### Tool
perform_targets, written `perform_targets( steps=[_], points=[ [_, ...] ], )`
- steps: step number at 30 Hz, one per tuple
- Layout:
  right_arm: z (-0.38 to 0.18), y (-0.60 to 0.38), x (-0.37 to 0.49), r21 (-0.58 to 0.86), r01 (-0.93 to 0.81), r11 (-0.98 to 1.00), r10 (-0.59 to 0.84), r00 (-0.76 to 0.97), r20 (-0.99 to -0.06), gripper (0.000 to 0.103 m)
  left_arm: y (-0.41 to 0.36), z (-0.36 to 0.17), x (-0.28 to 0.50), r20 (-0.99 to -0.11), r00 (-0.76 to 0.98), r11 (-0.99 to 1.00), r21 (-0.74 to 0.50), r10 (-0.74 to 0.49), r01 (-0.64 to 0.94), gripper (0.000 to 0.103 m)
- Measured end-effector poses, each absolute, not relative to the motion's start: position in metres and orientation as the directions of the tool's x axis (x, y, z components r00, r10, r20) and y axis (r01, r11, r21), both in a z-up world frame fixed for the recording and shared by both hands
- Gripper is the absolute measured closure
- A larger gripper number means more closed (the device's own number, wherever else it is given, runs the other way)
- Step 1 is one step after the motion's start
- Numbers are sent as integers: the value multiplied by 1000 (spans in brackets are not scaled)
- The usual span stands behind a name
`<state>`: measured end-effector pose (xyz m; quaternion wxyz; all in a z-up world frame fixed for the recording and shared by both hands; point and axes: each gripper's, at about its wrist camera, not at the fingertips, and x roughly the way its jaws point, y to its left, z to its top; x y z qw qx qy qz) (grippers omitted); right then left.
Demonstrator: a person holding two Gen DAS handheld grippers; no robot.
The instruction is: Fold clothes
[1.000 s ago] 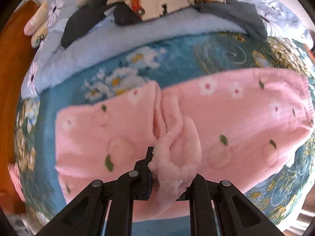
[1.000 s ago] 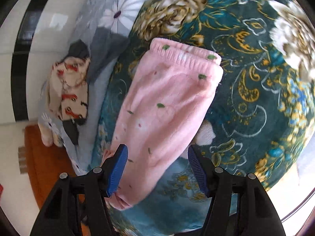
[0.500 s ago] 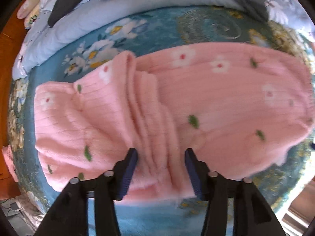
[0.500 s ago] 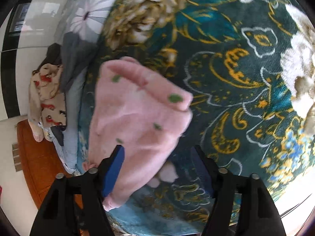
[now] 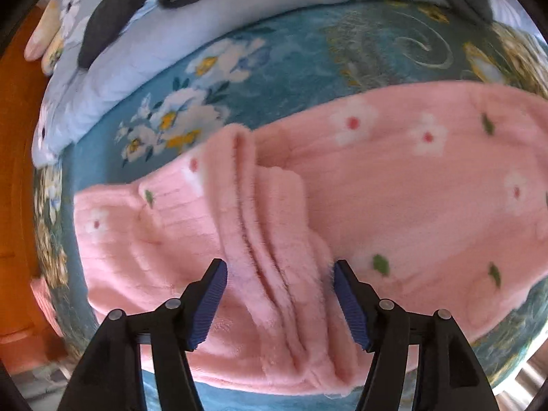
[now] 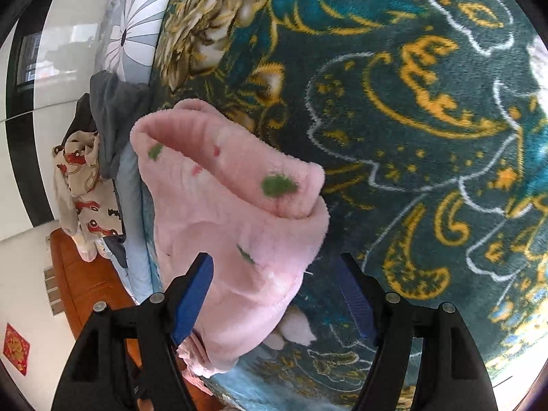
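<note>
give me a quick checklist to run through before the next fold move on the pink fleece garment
1. Bunched ridge of the pink fleece garment sits between the left gripper pads: ok.
2. Left jaws are closing but the pads do not yet press the ridge: not ok for lifting.
3. Right gripper is open, with the garment's near corner between its pads, not pinched: not ok yet.
4. Folded cuff end lies on the teal floral blanket: ok.
5. Layers under the ridge lie flat: cannot tell.
6. Piled clothes lie apart from the garment: ok.
</note>
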<state>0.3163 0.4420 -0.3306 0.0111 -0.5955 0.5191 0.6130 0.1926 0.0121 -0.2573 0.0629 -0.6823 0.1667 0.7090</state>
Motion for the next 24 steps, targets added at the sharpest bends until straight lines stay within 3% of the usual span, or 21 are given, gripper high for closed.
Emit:
perform_targets(
  steps=[3, 6, 11, 17, 19, 22, 24],
  points=[
    [-332, 443, 316, 628, -627, -462, -607, -292, -739, 28, -16, -246, 184, -997, -47, -989, 64, -58, -131, 82],
    [-333, 446, 316, 637, -624, -453, -611, -302, -731, 28, -41, -229, 180, -996, -87, -999, -27, 26, 20, 85],
    [-332, 455, 315, 643, -628, -439, -590, -338, -733, 28, -66, -196, 174, -944, -230, -930, -288, 236, 228, 85],
    [-337, 454, 305, 636, -636, -437, -581, -340, -739, 26, -15, -252, 157, -995, 7, -994, -100, 101, 48, 80],
    [-336, 453, 303, 633, -640, -437, -575, -343, -743, 26, 0, -260, 158, -998, 40, -999, -50, 50, -11, 66],
    [-334, 454, 303, 629, -652, -423, -562, -356, -747, 26, 12, -257, 158, -996, 58, -996, -73, 71, -41, 46],
    [-333, 454, 302, 627, -661, -412, -552, -366, -749, 27, 13, -247, 160, -993, 53, -993, -109, 106, -54, 43]
  ],
)
